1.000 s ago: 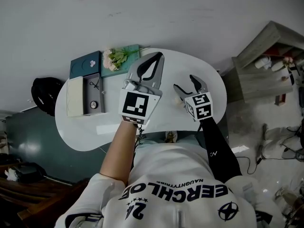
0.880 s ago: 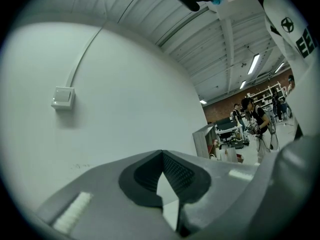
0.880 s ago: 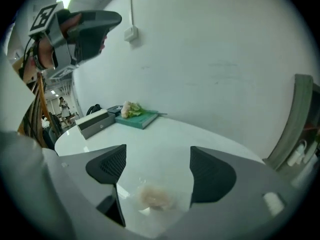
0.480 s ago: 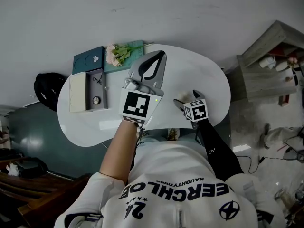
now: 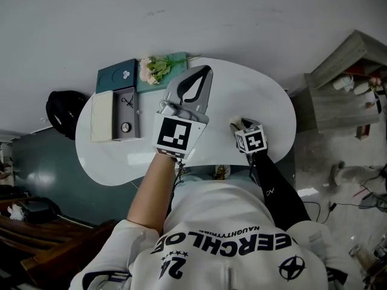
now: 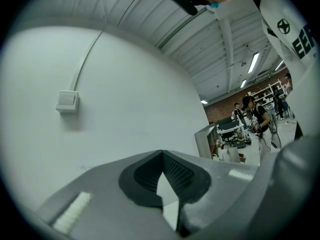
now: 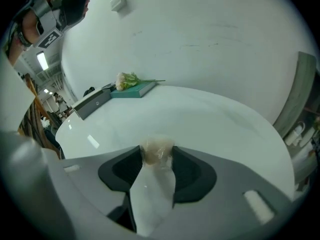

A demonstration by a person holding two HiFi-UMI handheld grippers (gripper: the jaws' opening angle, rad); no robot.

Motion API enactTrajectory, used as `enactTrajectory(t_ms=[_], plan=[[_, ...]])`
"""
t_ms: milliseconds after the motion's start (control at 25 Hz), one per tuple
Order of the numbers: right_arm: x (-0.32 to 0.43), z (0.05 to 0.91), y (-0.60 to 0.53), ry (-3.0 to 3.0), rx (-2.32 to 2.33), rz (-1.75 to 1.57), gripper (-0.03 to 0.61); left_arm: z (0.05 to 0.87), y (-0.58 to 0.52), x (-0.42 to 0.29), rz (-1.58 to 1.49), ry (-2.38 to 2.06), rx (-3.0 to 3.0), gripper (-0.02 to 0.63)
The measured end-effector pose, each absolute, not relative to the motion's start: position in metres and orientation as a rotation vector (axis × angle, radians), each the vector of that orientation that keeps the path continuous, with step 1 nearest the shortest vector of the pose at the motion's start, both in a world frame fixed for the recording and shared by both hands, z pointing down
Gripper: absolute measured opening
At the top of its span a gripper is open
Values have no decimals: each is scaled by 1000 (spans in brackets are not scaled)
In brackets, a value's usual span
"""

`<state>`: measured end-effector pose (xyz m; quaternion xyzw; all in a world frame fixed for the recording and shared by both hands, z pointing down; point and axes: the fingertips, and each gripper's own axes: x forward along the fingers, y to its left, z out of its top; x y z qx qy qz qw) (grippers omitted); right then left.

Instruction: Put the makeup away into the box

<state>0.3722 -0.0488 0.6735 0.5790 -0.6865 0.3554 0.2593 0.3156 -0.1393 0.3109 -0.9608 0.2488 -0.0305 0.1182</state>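
My right tongs (image 7: 158, 156) have just been closing and now pinch a small beige makeup item (image 7: 157, 147) in clear wrap, down at the white table (image 7: 210, 119). My left tongs (image 6: 162, 153) are pressed together, empty and held level. Well apart, at the table's left end, the grey box (image 5: 136, 110) lies open. Inside it are a round piece (image 5: 125, 127) and a small dark piece (image 5: 124, 103). Behind it, flowers (image 7: 125, 80) lie on a teal case (image 7: 140, 90).
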Motion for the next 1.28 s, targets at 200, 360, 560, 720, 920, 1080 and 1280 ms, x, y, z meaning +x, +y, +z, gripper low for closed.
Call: enactTrajectory(t_ms=[200, 360, 560, 720, 920, 1080, 1280], plan=[[388, 618, -78, -1957, 1716, 788, 212, 312, -143, 313, -83, 744, -2819, 2], [405, 537, -107, -2057, 1875, 541, 213, 307, -144, 314, -70, 760, -2809, 2], [419, 426, -119, -2144, 2035, 205, 215, 298, -146, 313, -52, 775, -2791, 2], [423, 352, -111, -2172, 2118, -34, 216, 292, -147, 313, -41, 787, -2777, 2], [424, 287, -94, -2201, 2193, -245, 218, 285, -150, 309, -25, 796, -2769, 2], [423, 287, -94, -2200, 2185, -235, 218, 284, -150, 307, -22, 803, -2770, 2], [404, 289, -101, -2240, 2136, -240, 219, 282, -153, 293, -11, 835, -2766, 2]])
